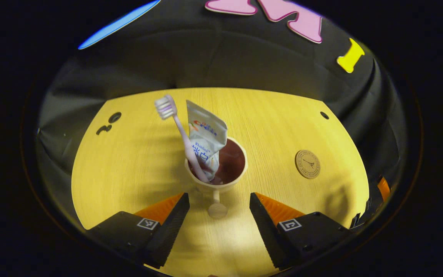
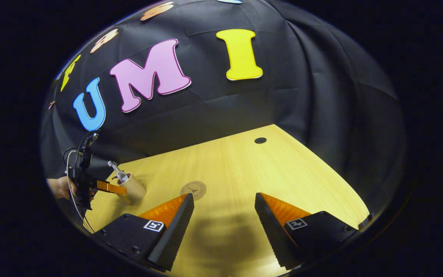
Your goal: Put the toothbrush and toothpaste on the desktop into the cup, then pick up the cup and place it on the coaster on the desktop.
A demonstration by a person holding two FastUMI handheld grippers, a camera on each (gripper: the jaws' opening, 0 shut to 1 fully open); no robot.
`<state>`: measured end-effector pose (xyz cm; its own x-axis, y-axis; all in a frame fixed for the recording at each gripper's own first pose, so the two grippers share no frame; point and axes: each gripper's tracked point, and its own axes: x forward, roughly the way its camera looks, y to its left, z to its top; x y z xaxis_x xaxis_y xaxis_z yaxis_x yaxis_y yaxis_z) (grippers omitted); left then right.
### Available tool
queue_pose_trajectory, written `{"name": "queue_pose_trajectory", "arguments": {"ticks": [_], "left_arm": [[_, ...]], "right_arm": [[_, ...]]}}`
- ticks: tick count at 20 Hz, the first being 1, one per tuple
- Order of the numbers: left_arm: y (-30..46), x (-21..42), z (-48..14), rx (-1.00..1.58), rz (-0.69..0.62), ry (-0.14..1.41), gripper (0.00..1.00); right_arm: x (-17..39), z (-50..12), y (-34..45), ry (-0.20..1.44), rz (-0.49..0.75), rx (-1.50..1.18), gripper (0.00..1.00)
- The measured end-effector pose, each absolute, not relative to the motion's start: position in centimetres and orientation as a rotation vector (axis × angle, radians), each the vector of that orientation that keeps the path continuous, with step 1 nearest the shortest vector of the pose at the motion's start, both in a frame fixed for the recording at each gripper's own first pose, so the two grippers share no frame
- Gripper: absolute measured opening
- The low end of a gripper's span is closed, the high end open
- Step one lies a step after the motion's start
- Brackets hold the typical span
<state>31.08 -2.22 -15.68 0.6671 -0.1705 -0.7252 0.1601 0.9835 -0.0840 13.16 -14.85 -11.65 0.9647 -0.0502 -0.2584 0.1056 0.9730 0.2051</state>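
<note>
— So, what does your left gripper view give you that the right one can't?

— You look straight down into the cup (image 1: 217,169): the toothbrush (image 1: 179,134) and toothpaste (image 1: 206,142) stand inside it, leaning toward the far left, bristles up. Your left gripper (image 1: 217,219) sits just in front of the cup, jaws spread wide on either side of its handle, touching nothing. The coaster (image 1: 307,164) lies on the desk (image 1: 129,165) to the right of the cup, apart from it.

— And the right gripper view?

— There you get the side-on picture. The cup (image 2: 133,187) is far off at the left edge, with your left gripper (image 2: 108,187) and the hand (image 2: 58,187) holding it right beside it. The coaster (image 2: 193,189) lies between the cup and your right gripper (image 2: 224,227), which hangs released over bare desk (image 2: 244,169), fingers wide apart and empty.

— Anything hard to make out?

— From the right view the cup's contents are too small to tell apart. From the left view the lower ends of brush and tube are hidden inside the cup. A bit of the other gripper shows at the far right edge, cut off.
</note>
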Motion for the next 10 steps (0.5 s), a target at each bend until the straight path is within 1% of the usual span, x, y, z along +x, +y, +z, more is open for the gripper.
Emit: {"name": "queue_pose_trajectory", "arguments": {"ticks": [4,7,8,9,10], "left_arm": [[-2.4,32.2,-17.4,-0.044,-0.160,0.923,0.98],[-2.9,33.0,-17.7,-0.047,-0.187,0.961,0.98],[-2.9,33.1,-17.8,-0.041,-0.188,0.974,0.96],[-2.6,33.3,-17.9,-0.026,-0.183,0.987,1.00],[-2.4,33.5,-18.1,-0.008,-0.181,1.001,0.92]], "right_arm": [[12.2,-12.6,-17.7,0.275,-0.137,0.268,0.98],[11.8,-13.0,-19.5,0.277,-0.179,0.297,0.98],[11.7,-13.1,-20.0,0.284,-0.191,0.312,0.98],[11.6,-13.1,-20.4,0.283,-0.201,0.329,0.98],[11.6,-12.9,-20.6,0.277,-0.210,0.345,0.98]]}}
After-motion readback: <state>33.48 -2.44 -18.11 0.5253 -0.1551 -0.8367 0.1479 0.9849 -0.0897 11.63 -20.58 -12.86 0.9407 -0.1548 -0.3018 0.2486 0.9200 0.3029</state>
